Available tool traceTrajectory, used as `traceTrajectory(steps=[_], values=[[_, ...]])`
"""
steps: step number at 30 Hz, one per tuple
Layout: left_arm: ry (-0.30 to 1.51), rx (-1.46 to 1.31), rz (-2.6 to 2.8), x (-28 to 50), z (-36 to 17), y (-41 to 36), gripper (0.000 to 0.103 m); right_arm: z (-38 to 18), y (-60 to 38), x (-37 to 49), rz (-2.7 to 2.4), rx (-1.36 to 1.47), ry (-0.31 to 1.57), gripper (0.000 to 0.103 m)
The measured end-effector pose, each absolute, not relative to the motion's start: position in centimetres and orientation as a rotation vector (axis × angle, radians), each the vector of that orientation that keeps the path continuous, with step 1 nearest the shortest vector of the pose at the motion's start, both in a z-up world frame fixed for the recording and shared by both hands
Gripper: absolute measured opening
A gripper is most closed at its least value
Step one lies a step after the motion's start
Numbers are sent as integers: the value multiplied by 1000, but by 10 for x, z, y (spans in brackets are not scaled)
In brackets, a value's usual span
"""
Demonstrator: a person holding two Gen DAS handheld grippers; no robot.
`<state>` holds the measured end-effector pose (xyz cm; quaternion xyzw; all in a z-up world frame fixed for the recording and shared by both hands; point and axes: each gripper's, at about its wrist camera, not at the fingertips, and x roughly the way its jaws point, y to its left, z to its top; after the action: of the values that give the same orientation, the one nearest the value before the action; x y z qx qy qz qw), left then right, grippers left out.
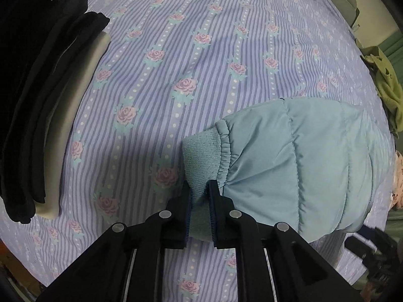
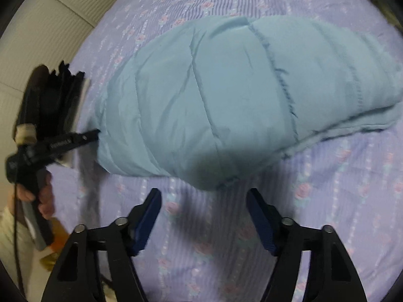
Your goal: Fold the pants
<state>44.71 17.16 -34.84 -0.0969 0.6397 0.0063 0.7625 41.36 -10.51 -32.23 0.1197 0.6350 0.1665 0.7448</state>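
left wrist view has the left gripper (image 1: 199, 188) pinched on the ribbed cuff (image 1: 201, 156) of the quilted blue pants (image 1: 289, 166) lying on the floral bedsheet (image 1: 201, 50), likely to anchor that end, while the right gripper (image 2: 204, 196) hovers wide open, holding nothing, just short of the padded leg.

Quilted matt pants (image 1: 297, 161), ribbed-knit cuff (image 1: 201, 153)
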Motion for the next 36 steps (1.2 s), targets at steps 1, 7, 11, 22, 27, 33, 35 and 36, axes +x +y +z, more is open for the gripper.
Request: traceTrajectory(steps=[1,7,11,22,27,33,35,36], values=[[1393,-217,15,446,-348,173,15,-322,-104,417,371,261,1384,69],[1393,-209,42,453,-348,172,16,-304,-94,430,463,219,1317,66],[1400,-193,44,455,-350,171,17,-329,-99,425,469,282,1408,66],[1415,-163,55,460,-353,173,20,-340,-84,433,461,141,1414,26],[1401,-88,55,457,-347,166,20,-327,-93,426,420,227,1443,15],[1442,89,168,457,-359,164,8,-345,-82,404,372,173,1501,13],[1452,60,163,452,-360,169,8,-351,-91,406,349,224,1513,13],[1433,50,170,448,-353,170,8,-351,-94,407,352,243,1514,14]])
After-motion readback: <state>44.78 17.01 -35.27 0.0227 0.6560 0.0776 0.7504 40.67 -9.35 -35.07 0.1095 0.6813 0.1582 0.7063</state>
